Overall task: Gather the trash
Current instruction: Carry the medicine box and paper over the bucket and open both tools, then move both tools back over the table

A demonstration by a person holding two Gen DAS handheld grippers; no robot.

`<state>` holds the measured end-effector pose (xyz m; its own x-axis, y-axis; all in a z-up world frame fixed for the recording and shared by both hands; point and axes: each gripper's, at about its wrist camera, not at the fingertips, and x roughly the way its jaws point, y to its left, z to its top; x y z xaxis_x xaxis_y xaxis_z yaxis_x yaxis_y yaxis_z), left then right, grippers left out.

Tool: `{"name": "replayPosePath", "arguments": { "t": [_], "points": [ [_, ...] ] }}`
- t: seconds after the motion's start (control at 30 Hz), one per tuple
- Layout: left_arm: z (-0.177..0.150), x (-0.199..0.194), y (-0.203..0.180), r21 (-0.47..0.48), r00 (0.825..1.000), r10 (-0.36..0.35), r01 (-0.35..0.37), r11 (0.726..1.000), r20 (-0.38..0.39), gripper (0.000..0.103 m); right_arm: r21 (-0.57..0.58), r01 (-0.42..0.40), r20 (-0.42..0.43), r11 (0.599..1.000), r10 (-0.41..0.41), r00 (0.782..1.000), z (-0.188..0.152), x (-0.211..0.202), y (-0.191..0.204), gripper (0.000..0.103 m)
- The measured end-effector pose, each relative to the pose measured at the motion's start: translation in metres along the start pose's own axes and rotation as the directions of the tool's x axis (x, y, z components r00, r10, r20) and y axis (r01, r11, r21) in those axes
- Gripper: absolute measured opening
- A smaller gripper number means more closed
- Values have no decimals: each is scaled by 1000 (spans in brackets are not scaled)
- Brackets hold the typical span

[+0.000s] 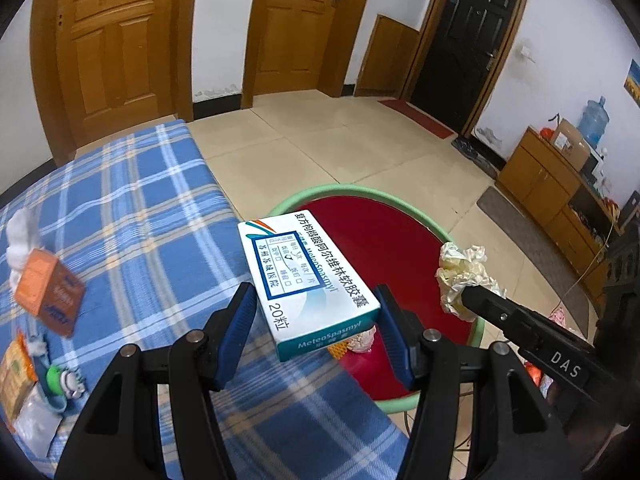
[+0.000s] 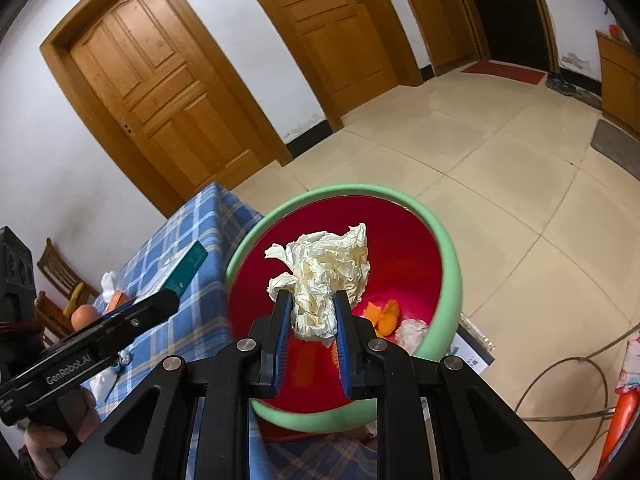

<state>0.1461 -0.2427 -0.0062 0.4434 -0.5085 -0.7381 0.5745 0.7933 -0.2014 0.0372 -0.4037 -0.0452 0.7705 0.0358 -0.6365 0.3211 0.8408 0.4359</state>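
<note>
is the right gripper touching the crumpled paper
Touching. The right wrist view shows the right gripper with both pads pressed into the crumpled paper, holding it above the red bin.

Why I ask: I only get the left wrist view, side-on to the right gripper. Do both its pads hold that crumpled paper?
Observer: Yes. The right wrist view shows the right gripper with both blue pads pinching the crumpled paper.
Operator: Is it over the bin?
Observer: It looks so: the red inside of the green-rimmed bin frames the paper.
Operator: What's inside the bin?
Observer: Orange peel and a white tissue wad lie at the bottom.
</note>
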Motion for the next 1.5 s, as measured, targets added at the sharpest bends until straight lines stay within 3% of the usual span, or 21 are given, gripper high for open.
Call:
{"name": "replayPosePath", "arguments": {
  "t": [0.5, 0.73, 1.0, 1.1, 1.5],
  "points": [
    [-3, 23, -9, 24, 999, 18, -17, 1000, -45, 62, 22, 13, -20, 1000, -12, 1000, 5, 16, -13, 21],
    [-6, 11, -4, -8, 999, 16, -16, 1000, -28, 62, 35, 3, -24, 999, -2, 1000, 5, 17, -13, 33],
    [-13, -13, 6, -58, 1000, -2, 2, 998, 0, 62, 26, -2, -8, 1000, 2, 1000, 0, 7, -6, 38],
    [-16, -24, 15, -76, 1000, 13, -12, 997, 14, 62, 21, -5, -4, 1000, 5, 1000, -2, 4, -1, 45],
    [-21, -62, 69, -147, 991, 121, -111, 983, 60, 62, -10, -27, 6, 1000, 27, 1000, -7, -5, 29, 48]
  ]
}}
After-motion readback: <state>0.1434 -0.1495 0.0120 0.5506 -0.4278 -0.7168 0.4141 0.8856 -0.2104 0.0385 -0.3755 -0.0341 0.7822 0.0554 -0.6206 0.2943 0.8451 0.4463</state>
